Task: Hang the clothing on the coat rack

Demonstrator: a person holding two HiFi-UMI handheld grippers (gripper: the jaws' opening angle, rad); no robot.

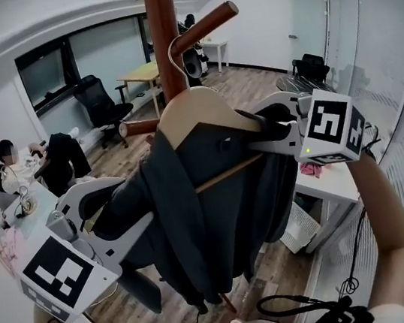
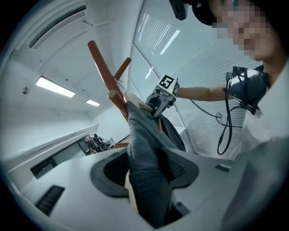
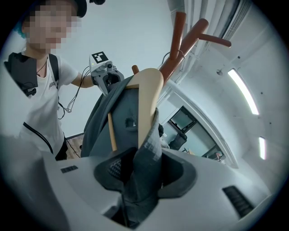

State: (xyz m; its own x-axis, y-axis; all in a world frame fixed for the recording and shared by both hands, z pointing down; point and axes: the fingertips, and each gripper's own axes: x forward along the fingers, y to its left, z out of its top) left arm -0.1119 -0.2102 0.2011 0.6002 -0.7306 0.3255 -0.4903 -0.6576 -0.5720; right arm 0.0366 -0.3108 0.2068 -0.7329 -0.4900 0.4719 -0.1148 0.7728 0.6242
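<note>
A dark grey garment (image 1: 196, 219) is draped over a wooden hanger (image 1: 194, 112). The hanger's wire hook (image 1: 175, 47) loops over a peg (image 1: 203, 26) of the brown coat rack (image 1: 161, 19). My left gripper (image 1: 122, 207) is at the garment's left shoulder, and my right gripper (image 1: 269, 127) at its right shoulder. In the left gripper view the cloth (image 2: 142, 131) runs between the jaws of that gripper (image 2: 146, 173), with a gap beside one pad. In the right gripper view the cloth (image 3: 124, 122) and the hanger end (image 3: 146, 103) pass through the right gripper (image 3: 144, 173) loosely. Both grippers are open.
Behind the rack are a black office chair (image 1: 102, 104) and a wooden table (image 1: 141, 74). A person (image 1: 9, 168) sits at a desk on the far left. A white desk (image 1: 334, 181) and a basket (image 1: 300, 229) stand at the right. Cables (image 1: 301, 305) lie on the floor.
</note>
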